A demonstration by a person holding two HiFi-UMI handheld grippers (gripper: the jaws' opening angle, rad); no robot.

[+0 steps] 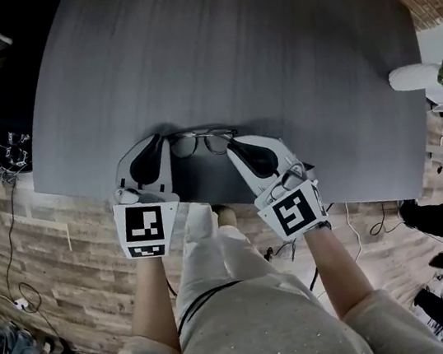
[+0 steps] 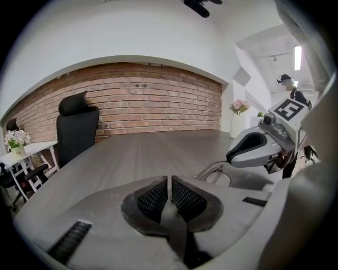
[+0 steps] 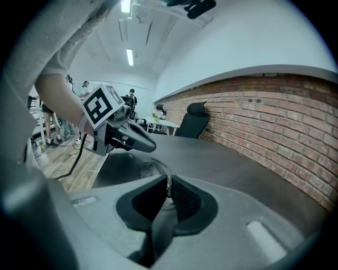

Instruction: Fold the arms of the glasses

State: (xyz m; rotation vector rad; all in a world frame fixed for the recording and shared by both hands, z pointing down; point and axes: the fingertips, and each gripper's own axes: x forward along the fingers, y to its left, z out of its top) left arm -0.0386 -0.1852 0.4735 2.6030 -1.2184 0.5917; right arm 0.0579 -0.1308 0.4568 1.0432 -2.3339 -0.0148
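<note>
Near table (image 1: 269, 56) edge, left gripper (image 1: 156, 141) and right gripper (image 1: 235, 146) each pinch an arm of the glasses (image 1: 199, 143); uneven pull risks slipping off.

Dark grey table (image 1: 269, 56), white vase (image 1: 416, 76) at its right edge, glasses (image 1: 199, 142) by its near edge.

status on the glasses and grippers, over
Left gripper and right gripper each shut on an arm of the glasses. Arms not folded, near table edge. Nothing blocking.

Even overhead light, soft shadows; strong fisheye bending, black corners, soft edges.
</note>
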